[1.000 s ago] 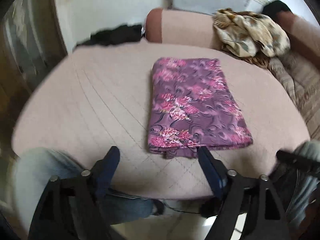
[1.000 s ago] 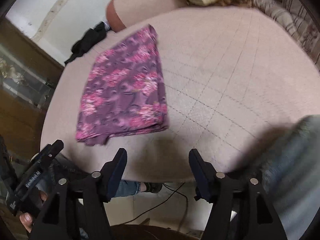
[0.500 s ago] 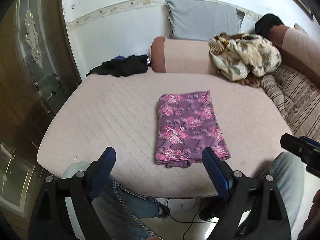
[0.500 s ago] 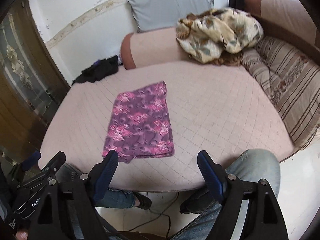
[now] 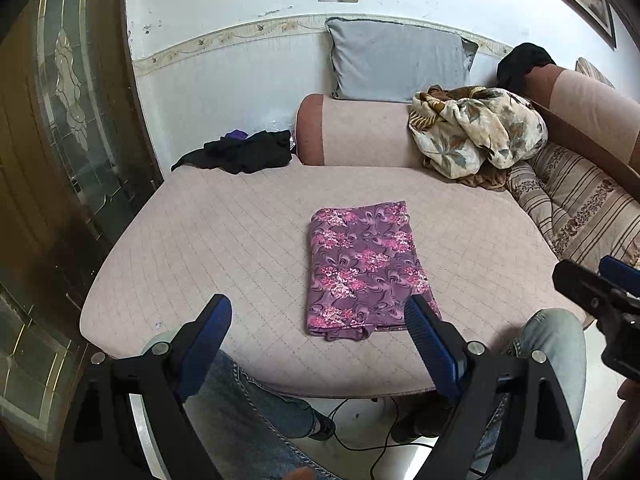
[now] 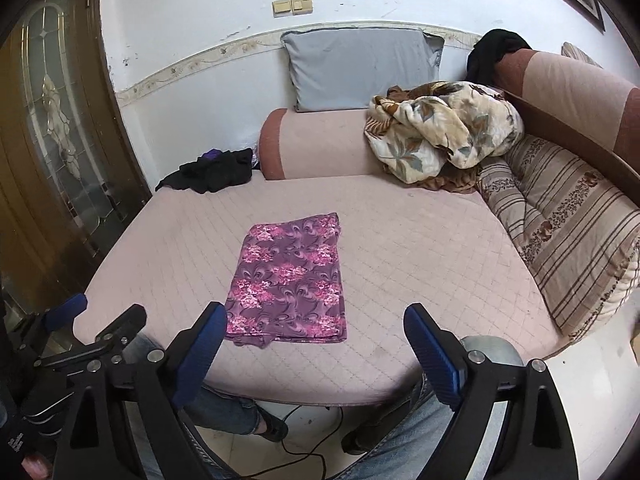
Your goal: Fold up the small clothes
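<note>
Folded purple flowered cloth (image 5: 365,270) lying flat on pink quilted bed (image 5: 224,240). Left tool (image 5: 318,322) and right tool (image 6: 314,332) spread wide, near cloth, holding nothing.

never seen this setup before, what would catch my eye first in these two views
The folded purple floral cloth lying flat in the middle of the pink quilted cushion, near its front edge. Behind it, a crumpled cream leaf-print blanket is heaped against the bolster at the right, and dark clothes lie at the back left corner. Both the left gripper and the right gripper hang open, empty.
</note>
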`<state>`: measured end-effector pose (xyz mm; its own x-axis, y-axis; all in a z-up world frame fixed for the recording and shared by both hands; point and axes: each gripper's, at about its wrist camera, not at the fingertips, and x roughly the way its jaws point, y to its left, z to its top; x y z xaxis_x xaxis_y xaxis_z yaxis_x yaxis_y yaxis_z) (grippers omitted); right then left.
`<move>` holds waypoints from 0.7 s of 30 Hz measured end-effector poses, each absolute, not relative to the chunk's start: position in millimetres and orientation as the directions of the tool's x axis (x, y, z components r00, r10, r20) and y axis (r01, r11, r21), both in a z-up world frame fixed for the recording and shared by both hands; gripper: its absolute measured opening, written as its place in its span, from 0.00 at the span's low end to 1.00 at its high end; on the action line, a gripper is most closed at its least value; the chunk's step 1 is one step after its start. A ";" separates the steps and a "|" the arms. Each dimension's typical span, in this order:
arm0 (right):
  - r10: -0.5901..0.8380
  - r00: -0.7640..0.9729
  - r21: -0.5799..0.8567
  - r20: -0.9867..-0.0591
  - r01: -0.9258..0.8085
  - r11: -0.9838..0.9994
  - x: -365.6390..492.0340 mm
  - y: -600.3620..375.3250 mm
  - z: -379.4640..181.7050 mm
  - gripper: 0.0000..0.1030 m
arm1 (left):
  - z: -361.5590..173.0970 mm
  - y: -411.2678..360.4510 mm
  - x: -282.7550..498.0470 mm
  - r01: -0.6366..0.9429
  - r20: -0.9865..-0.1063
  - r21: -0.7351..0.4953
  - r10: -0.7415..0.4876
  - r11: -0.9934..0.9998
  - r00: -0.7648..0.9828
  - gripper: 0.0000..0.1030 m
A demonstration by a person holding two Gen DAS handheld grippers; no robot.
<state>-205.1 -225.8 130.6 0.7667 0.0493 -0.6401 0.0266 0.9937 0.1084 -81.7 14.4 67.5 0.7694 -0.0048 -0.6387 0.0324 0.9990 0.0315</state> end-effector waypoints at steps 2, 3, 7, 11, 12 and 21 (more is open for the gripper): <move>0.047 0.763 0.109 -0.645 0.031 0.994 -205.3 -224.9 130.9 0.92 | 69.2 16.2 -83.9 0.025 -0.627 0.034 0.002 0.999 0.779 0.85; 0.047 0.762 0.110 -0.646 0.032 0.993 -204.8 -224.6 130.1 0.92 | 69.4 17.8 -84.1 0.022 -0.628 0.033 0.003 0.999 0.778 0.85; 0.043 0.746 0.100 -0.664 0.032 0.995 -201.2 -220.6 124.8 0.94 | 67.4 21.5 -83.9 0.016 -0.635 0.019 0.000 1.000 0.772 0.85; 0.040 0.735 0.078 -0.677 0.017 0.997 -199.6 -213.4 120.6 0.94 | 66.1 23.8 -83.5 0.015 -0.638 0.013 -0.003 1.000 0.770 0.85; 0.036 0.735 0.070 -0.677 0.016 0.997 -199.8 -211.8 120.1 0.94 | 65.2 24.2 -82.6 0.015 -0.641 0.012 -0.004 1.000 0.768 0.85; 0.025 0.734 0.060 -0.679 0.022 0.998 -199.0 -208.1 120.8 0.94 | 63.7 21.2 -76.2 0.036 -0.652 0.009 -0.021 0.999 0.758 0.85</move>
